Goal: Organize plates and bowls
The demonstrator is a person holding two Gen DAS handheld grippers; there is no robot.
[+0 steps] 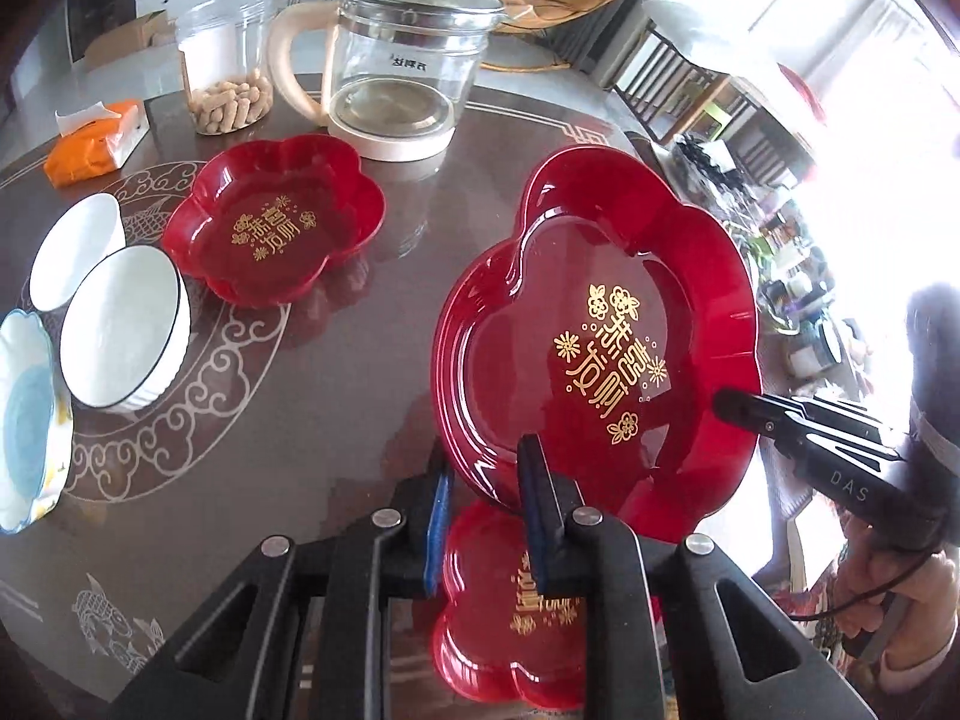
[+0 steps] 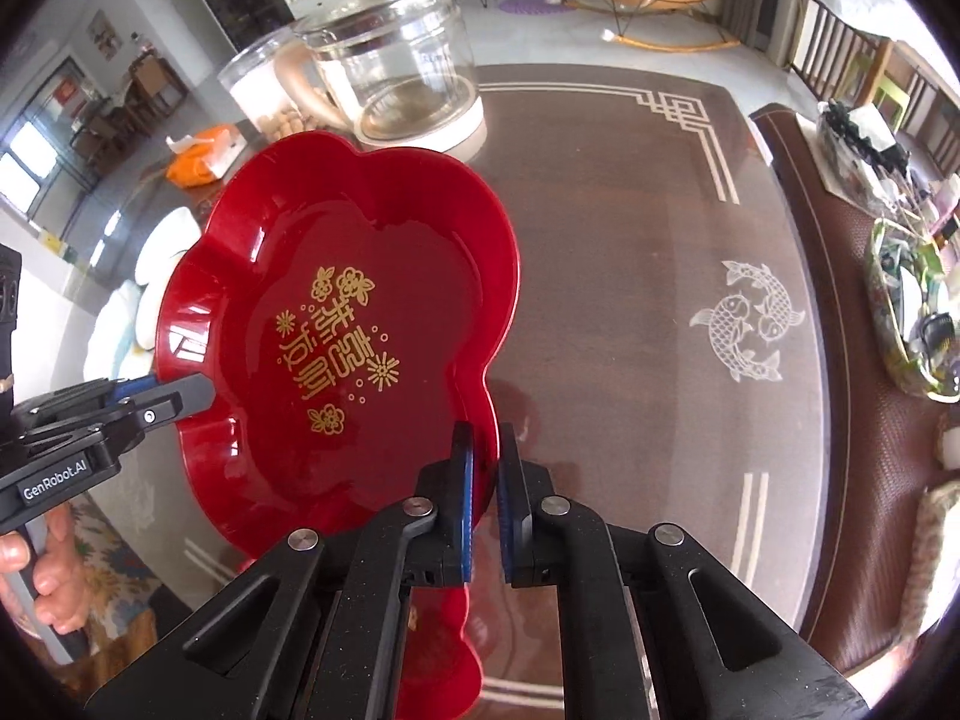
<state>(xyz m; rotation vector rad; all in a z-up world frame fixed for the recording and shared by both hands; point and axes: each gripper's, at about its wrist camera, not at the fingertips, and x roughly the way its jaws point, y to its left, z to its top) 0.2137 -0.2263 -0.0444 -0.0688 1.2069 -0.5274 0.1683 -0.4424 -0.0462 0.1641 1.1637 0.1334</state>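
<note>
**A:** So we've got the big red plate (image 1: 600, 324) up off the tabletop (image 1: 336, 360), tilted, with both grippers on its rim. The left gripper (image 1: 486, 510) has its jaws pinched nearly closed over the near edge, and the right gripper (image 2: 483, 480) is clamped tight on the opposite side. What worries us here?

**B:** Mostly slip. It's glossy plastic, each grip only bites a thin bit of scalloped rim, and the plate leans. If our two hands drift apart or twist against each other, one edge could pop out of the jaws, I'd guess.

**A:** And there's another red plate (image 1: 510, 612) right under it on the tabletop.

**B:** Yep, so a drop lands on that one and probably skids. Also watch the route: if we're stacking onto the third red plate (image 1: 276, 222), the glass kettle (image 1: 396, 60) and the jar of peanuts (image 1: 231, 60) sit just behind it. Swing too far and we clip them.

**A:** The white bowls (image 1: 126, 330) are off to the left too, beside the blue-and-white dish (image 1: 27, 420).

**B:** Right, keep it low, keep the hands in sync, and line up the petals or it'll sit crooked.
</note>
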